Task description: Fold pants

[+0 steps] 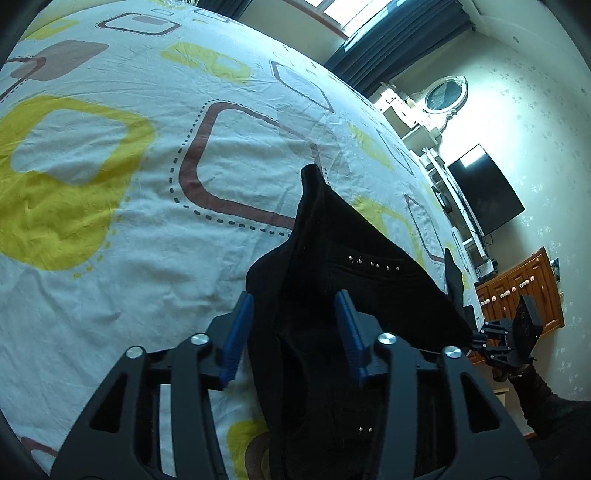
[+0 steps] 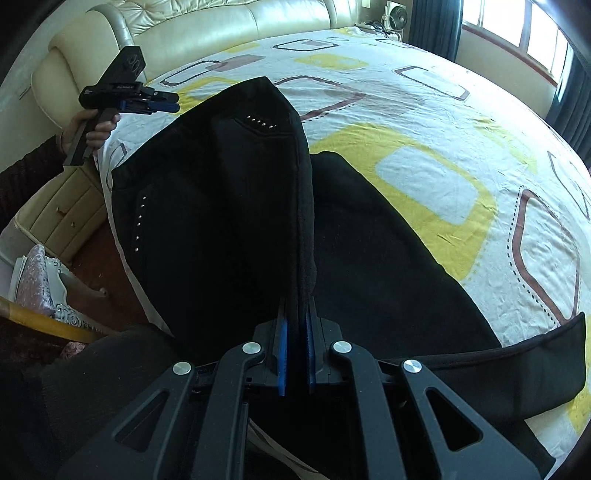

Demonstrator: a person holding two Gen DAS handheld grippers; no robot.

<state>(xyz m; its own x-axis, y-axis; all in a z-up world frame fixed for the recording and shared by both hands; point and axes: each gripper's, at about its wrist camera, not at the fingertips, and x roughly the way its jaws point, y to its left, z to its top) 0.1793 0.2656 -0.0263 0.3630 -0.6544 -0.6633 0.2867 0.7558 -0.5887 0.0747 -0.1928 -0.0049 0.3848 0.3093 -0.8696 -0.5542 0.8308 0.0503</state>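
Black pants with small metal studs lie on a bed with a white, yellow and brown patterned sheet. My right gripper is shut on a raised fold of the pants near the bed's edge. In the left wrist view the pants rise between the blue pads of my left gripper, whose jaws stand wide apart around the cloth without pinching it. The left gripper also shows in the right wrist view, at the far corner of the pants. The right gripper shows small in the left wrist view.
A cream padded headboard runs along the far side of the bed. A bedside cabinet stands by the bed's edge. A dark TV, white shelves and a wooden dresser line the wall. Windows with dark curtains are behind.
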